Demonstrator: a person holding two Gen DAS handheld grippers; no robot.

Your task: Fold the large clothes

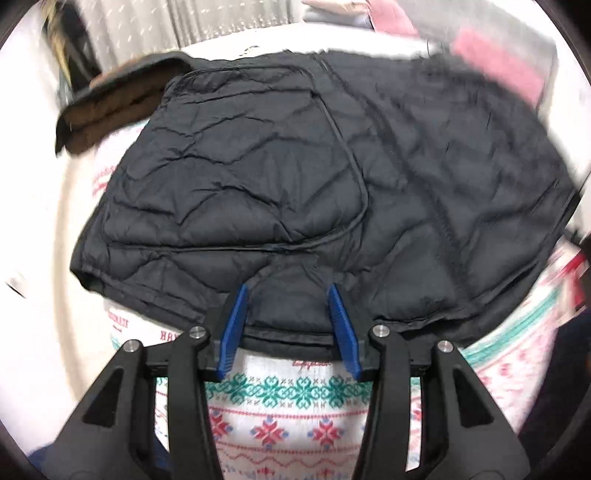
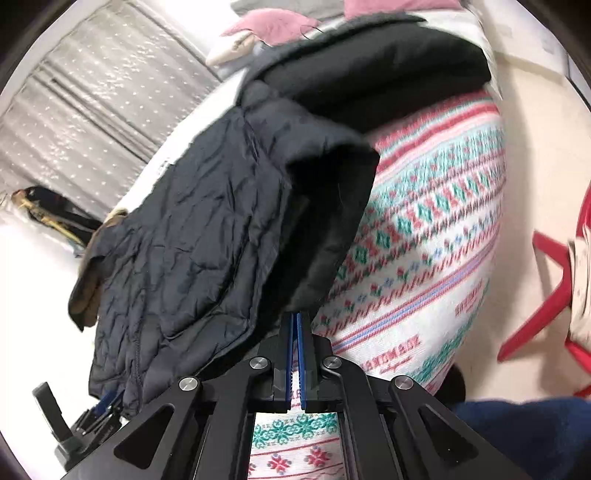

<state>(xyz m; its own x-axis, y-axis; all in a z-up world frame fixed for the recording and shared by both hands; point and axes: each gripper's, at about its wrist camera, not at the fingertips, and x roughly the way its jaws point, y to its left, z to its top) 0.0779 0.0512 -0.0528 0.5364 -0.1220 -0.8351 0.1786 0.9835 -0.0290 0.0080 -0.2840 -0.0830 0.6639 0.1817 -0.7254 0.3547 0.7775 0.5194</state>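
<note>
A dark navy quilted jacket (image 1: 280,177) lies partly folded on a patterned blanket (image 1: 288,406), with its brown fur-trimmed hood (image 1: 110,107) at the far left. My left gripper (image 1: 290,295) is open, its blue fingers (image 1: 236,325) straddling the jacket's near edge. In the right wrist view the jacket (image 2: 192,229) has one side lifted and doubled over. My right gripper (image 2: 294,317) is shut on the jacket's edge, holding that flap up. The left gripper (image 2: 99,410) shows at the lower left, at the jacket's other edge.
A folded black garment (image 2: 388,74) lies beyond the jacket on the blanket (image 2: 436,221). Pink clothes (image 2: 273,26) lie at the far end. A red chair (image 2: 546,295) stands at the right. A pale curtain (image 2: 92,103) hangs at the back left.
</note>
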